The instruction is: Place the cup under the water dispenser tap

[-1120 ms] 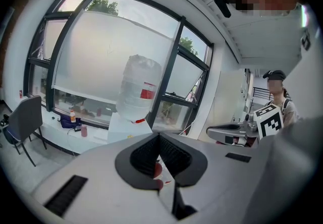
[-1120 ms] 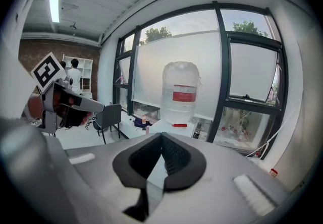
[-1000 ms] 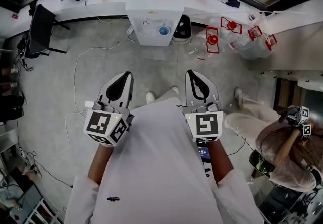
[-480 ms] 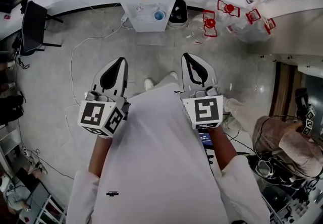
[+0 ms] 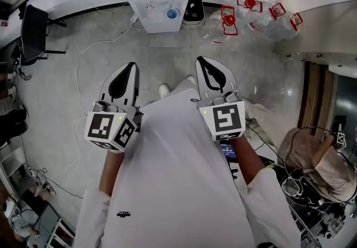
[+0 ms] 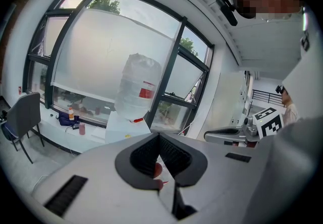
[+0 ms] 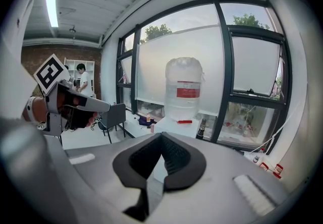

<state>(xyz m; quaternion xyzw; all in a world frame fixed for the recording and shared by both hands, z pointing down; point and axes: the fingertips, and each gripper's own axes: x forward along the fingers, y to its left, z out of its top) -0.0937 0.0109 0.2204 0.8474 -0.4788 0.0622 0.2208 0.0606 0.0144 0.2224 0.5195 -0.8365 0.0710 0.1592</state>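
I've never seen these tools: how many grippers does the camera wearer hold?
2: the left gripper at the head view's left, the right gripper at its right, side by side, neither holding anything.

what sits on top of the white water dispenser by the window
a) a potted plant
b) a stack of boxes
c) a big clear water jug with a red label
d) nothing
c: the right gripper view shows a big clear water jug with a red label standing on the white water dispenser in front of the window.
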